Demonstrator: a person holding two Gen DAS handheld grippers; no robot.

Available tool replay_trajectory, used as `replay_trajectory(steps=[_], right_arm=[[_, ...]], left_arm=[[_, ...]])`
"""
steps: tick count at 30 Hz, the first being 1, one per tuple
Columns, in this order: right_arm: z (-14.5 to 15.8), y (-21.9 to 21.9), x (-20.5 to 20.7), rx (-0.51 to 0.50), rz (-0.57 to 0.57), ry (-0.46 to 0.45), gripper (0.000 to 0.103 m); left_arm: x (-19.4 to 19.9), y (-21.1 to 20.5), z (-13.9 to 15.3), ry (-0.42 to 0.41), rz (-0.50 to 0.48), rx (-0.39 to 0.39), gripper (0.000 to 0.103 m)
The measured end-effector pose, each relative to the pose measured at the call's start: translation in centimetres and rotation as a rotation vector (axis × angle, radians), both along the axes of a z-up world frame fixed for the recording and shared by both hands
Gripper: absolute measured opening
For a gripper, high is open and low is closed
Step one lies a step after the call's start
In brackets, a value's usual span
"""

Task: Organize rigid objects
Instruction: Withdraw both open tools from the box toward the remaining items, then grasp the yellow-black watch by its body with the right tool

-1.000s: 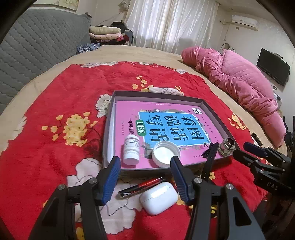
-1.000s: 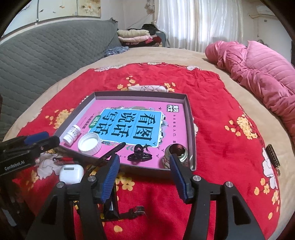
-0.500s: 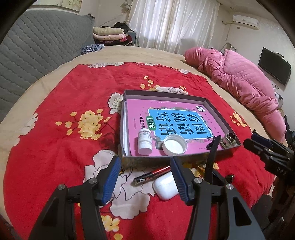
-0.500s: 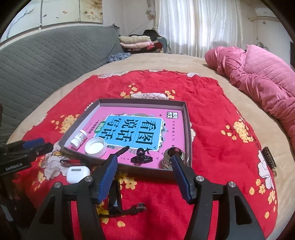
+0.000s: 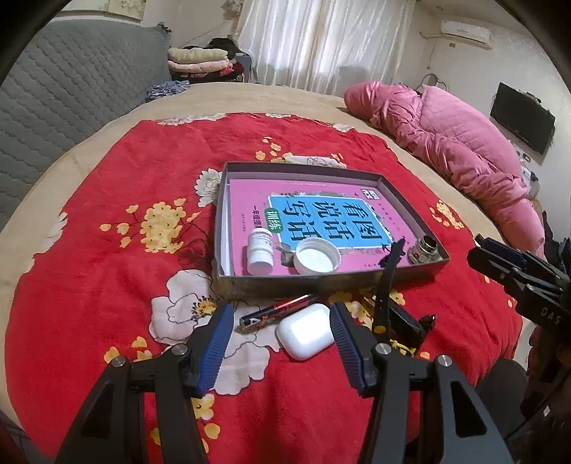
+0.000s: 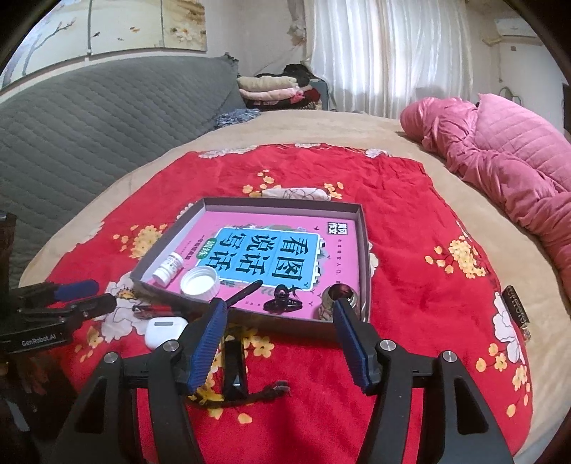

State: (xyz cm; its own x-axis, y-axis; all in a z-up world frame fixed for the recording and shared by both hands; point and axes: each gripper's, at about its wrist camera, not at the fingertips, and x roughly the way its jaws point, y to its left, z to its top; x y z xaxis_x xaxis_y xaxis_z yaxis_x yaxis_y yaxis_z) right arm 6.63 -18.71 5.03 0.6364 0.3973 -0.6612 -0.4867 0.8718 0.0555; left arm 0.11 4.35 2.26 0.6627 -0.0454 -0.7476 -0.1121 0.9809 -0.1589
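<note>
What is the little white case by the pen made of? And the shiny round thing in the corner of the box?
The white case looks like smooth, glossy hard plastic: light shines off its rounded top. The round thing in the box corner looks like metal: silvery with bright glints and a dark hollow middle, though it is too small to be sure.

A home bedroom: a bed [image 6: 403,142] spread with a red floral blanket [image 6: 403,221] and a pink quilted duvet [image 6: 510,167], a grey padded headboard [image 6: 89,117], folded clothes [image 6: 271,89] by white curtains [image 6: 389,53], a wall-mounted television [image 5: 523,121] and air conditioner [image 5: 465,32]
</note>
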Motion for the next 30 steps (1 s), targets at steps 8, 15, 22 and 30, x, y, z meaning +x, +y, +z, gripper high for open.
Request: replay_trajectory(steps=[8,15,22,30], right_arm=[[-0.1,0.0,-1.1,0.0,0.02,0.012,0.064],[-0.5,0.4,-1.7,-0.001,0.048,0.025,0.064],[-0.9,1.2,-2.6,-0.006,0.114,0.03,0.064],[-1.6,2.5,-3.7,-0.03,0.202,0.035,0.064]], left_arm=[[-0.1,-0.7,-0.4,0.012,-0.027,-0.014,0.056],[0.0,-0.8,-1.3,0.042,-0.047,-0.065,0.056],[0.1,-1.3,-2.1,0.068,-0.056,-0.065,0.056],[0.1,-1.3,-2.4,0.084,-0.062,-0.066,0.056]])
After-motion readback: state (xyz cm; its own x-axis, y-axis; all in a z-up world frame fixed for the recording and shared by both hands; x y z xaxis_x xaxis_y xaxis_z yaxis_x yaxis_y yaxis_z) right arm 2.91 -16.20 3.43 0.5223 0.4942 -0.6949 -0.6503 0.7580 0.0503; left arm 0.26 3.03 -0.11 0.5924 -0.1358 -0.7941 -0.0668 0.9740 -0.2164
